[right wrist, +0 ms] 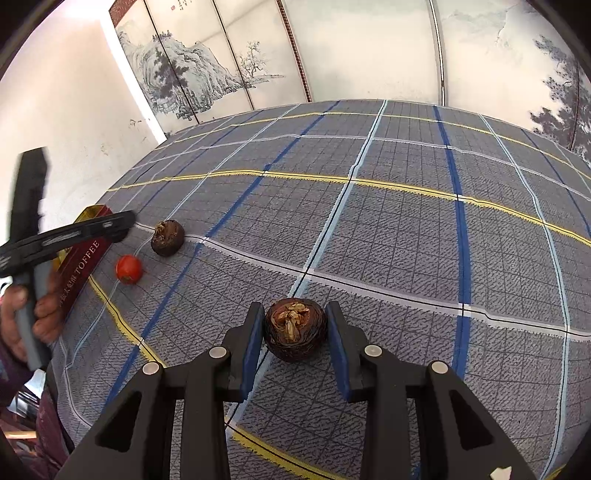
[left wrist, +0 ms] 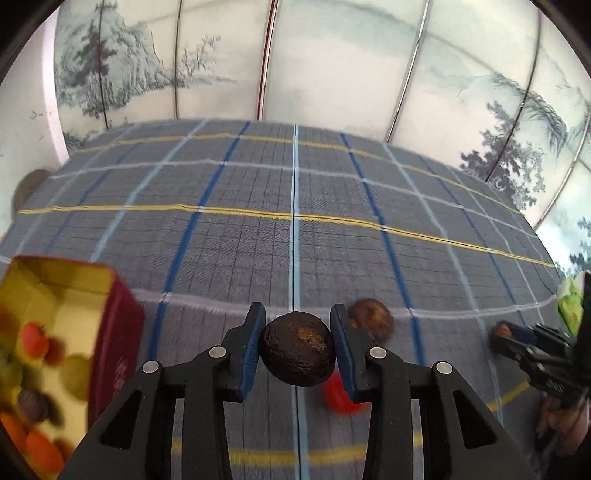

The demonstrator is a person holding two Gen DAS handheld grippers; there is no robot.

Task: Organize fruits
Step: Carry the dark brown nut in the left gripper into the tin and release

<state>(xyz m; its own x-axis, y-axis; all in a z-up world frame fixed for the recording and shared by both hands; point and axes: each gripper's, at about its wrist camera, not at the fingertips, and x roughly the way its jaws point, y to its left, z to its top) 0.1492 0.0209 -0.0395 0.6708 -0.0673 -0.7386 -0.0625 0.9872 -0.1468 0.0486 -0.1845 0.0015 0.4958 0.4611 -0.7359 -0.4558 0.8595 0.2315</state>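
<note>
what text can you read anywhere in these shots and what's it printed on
"TOFFEE": on the dark red side of the box, right wrist view.
Chinese characters just below that word on the same side: too small to read.
Pale characters on the box's red side in the left wrist view: blurred, unreadable.
Calligraphy and a red seal at the top of the painted screen: too small to read.
Nothing readable on either tool or the plaid cloth.

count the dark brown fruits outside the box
3: one dark brown fruit held in the left hand-held gripper, a second inside the right hand-held gripper, a third loose on the cloth beside the tomato. The blurred box may hold another.
</note>
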